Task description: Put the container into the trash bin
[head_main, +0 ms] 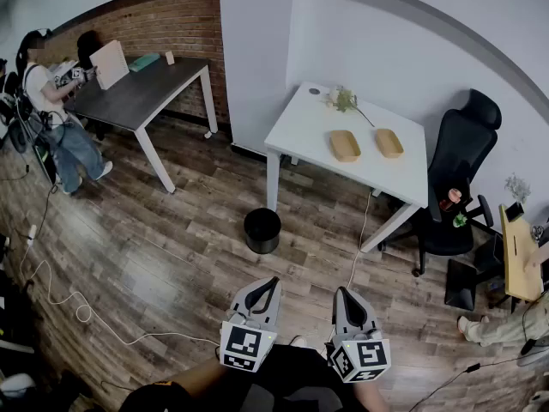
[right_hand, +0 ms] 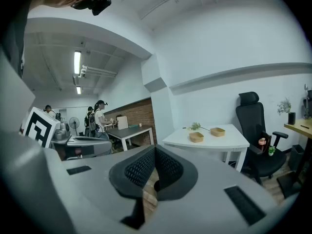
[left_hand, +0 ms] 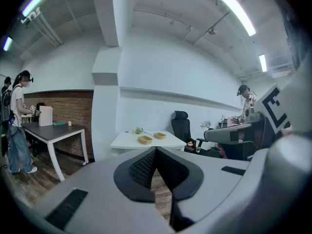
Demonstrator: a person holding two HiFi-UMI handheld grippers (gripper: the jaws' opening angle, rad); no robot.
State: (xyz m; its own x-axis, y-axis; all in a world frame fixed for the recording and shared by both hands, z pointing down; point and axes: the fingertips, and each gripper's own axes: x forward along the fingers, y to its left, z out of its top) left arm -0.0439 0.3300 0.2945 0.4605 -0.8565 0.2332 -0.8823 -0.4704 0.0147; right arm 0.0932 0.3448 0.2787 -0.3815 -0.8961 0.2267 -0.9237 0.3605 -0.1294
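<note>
Grippers first: left gripper [head_main: 273, 281] and right gripper [head_main: 340, 292] sit low and close to the body, both jaws pressed together on nothing, so the job looks unstarted. Ahead on the floor stands the bin [head_main: 262, 230], its inside too dark to read. Beyond it, the container [head_main: 345, 145] and its twin [head_main: 389, 142] lie side by side on the white table [head_main: 300, 131], well apart from both grippers. The route looks free, with only a cable [head_main: 356, 247] by the table leg and a chair [head_main: 459, 161] further right.

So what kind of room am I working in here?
Most likely an open office or lab workspace: a white table with a black swivel chair beside it, a dark desk along a brick wall, and a black trash bin on the floor.
</note>
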